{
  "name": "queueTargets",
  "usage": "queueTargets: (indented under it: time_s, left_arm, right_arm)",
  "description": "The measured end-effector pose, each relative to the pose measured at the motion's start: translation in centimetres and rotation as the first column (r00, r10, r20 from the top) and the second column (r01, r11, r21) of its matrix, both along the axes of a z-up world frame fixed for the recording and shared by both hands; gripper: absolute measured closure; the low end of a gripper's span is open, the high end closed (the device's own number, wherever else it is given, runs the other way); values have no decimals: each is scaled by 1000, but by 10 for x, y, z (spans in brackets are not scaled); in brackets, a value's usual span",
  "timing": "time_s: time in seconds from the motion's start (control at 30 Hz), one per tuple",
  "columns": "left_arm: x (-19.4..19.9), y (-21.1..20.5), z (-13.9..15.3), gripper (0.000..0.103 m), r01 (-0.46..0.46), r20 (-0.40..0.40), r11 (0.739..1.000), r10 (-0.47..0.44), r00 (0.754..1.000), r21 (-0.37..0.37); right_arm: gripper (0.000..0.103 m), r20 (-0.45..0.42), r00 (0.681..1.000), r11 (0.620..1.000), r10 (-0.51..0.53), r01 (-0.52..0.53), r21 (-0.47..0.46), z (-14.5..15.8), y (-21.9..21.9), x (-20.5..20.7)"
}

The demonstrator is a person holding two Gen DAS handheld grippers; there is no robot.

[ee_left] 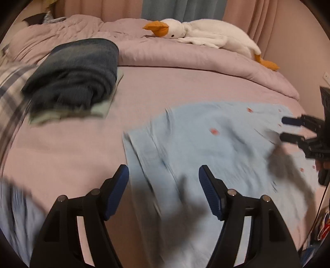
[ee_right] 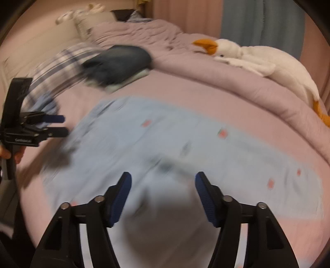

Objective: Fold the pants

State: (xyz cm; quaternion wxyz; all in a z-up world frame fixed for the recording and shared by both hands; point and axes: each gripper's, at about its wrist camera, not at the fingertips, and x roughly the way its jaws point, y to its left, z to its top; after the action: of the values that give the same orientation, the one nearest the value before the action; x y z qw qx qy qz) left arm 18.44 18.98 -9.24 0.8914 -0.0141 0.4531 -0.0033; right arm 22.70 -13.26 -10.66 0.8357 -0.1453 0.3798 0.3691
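While both wrist cams blur, I read my left gripper (ee_left: 164,175) as wide apart, blue ribbed pads clear of the cloth, nothing btwn them. My right gripper (ee_right: 163,182) is likewise spread, nothing pinched; the left cam shows it at the frame's right edge, jaws parted over the fabric. The light blue cotton pants with small red marks (ee_right: 185,144) lie flat on the pink bed sheet (ee_left: 72,148) right under both tools, spread across the near part of the bed. In the right cam, the person's hand (ee_right: 8,153) grips the left tool's handle. Further back-left sits a folded dark blue garment (ee_left: 76,76) on top of a pale green folded cloth (ee_left: 103,109), w/ a plaid blue-white fabric (ee_left: 10,86) beside it. Behind, a rumpled pink duvet (ee_left: 185,55) carries a white plush goose with an orange beak (ee_left: 206,35). Pink and blue curtains (ee_left: 181,8) hang behind the bed.
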Motion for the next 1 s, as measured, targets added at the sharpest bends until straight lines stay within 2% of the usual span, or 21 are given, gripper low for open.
queueTargets:
  time_s: [0.07,0.13,0.17,0.2,0.37,0.43,0.47,0.5,0.6,0.63,0.67,0.7,0.73,0.8,0.87,0.93,1.0]
  left_arm:
    - [29,9,-5,33,10,-27,1000,-10,1000,0]
    - [49,21,-8,33,40,-56,998,-43,997,-58]
    - [55,22,-9,33,61,-64,994,-67,996,-93]
    - [64,28,-11,33,89,-72,987,-99,993,-131]
    - [72,29,-24,33,159,-137,978,-178,974,-136]
    - [77,31,-30,39,194,-166,971,-216,962,-139]
    - [78,32,-32,43,219,-178,961,-248,952,-167]
    - [79,32,-34,52,228,-187,960,-257,948,-164]
    - [76,27,-33,59,286,-195,945,-314,929,-162]
    - [74,25,-30,60,302,-190,940,-329,925,-161]
    - [71,21,-25,61,316,-182,938,-339,923,-143]
    - [70,20,-21,63,325,-177,937,-344,922,-132]
    - [68,18,-15,66,335,-162,935,-350,923,-113]
    - [66,17,-6,70,335,-131,938,-344,930,-87]
    - [69,18,-7,71,305,-114,951,-309,944,-52]
    - [81,21,-24,70,233,-165,972,-236,958,-38]
    - [85,17,-34,69,192,-186,981,-191,964,-13]
  right_arm:
    - [38,-7,1000,999,-16,16,-38,-4,11,36]
    - [38,-18,1000,997,-24,23,-73,-12,30,71]
    - [38,-20,999,997,-25,23,-78,-13,20,74]
    - [38,-25,999,995,-29,26,-100,-18,29,88]
    - [38,-44,997,982,58,-65,-177,-31,51,121]
    - [38,-52,995,967,87,-97,-233,-40,64,131]
    - [38,-65,993,959,94,-108,-263,-46,69,135]
    - [37,-90,991,953,102,-123,-278,-54,71,139]
    - [39,-147,985,966,85,-117,-230,-56,68,144]
    - [52,-170,981,969,92,-127,-212,-55,67,142]
    - [62,-167,980,968,107,-141,-209,-54,67,139]
    - [80,-152,981,963,125,-156,-220,-51,69,133]
    - [90,-133,981,956,142,-171,-240,-48,71,126]
    - [93,-75,985,945,153,-168,-282,-42,77,118]
    - [93,-24,993,957,116,-119,-266,-33,77,119]
    - [93,-32,997,961,74,-80,-265,-39,81,126]
    - [93,-38,998,945,53,-62,-320,-57,92,123]
